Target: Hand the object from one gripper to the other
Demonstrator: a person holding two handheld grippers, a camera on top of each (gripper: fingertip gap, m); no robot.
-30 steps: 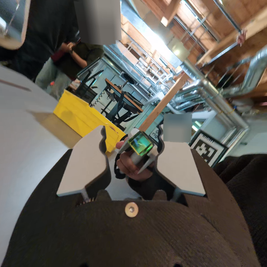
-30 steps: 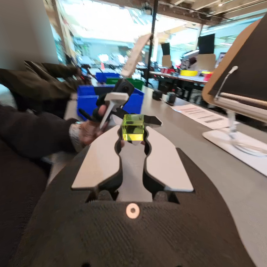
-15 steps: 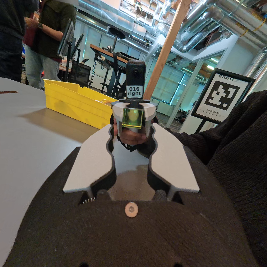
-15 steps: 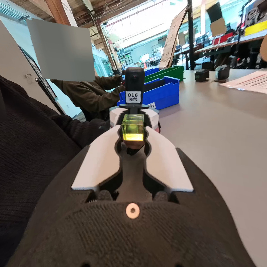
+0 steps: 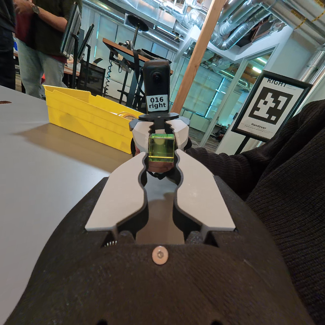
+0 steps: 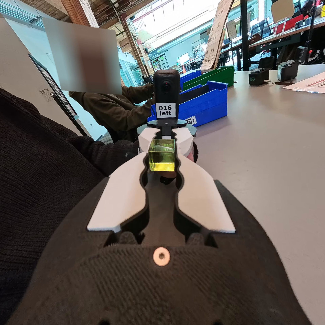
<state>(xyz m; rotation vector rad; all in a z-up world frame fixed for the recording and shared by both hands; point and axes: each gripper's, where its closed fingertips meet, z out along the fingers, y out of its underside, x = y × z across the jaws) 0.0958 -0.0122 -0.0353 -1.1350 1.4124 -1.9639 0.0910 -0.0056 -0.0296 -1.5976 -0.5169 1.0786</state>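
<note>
A clear yellow-green cube [image 5: 161, 147] is held in the air above the grey table [image 5: 44, 175], between the two grippers, which face each other tip to tip. In the left wrist view my left gripper [image 5: 161, 155] has its fingertips closed against the cube's near sides. The right gripper's white fingers [image 5: 140, 140] clamp the cube's far part. In the right wrist view my right gripper [image 6: 161, 157] is shut on the cube [image 6: 161, 156], and the left gripper's white fingers [image 6: 146, 140] flank its far end. A hand shows behind each far gripper.
A yellow bin [image 5: 84, 114] stands on the table at the left, with a framed sign on a stand [image 5: 270, 105] at the right and people standing [image 5: 40, 44] behind. Blue [image 6: 207, 103] and green [image 6: 211, 73] bins and a seated person [image 6: 109, 109] lie beyond the right gripper. My left and right fingertips are right by each other.
The grippers swung to face each other and came together. My left gripper's fingers closed in from wide open onto the cube. My right gripper kept its hold.
</note>
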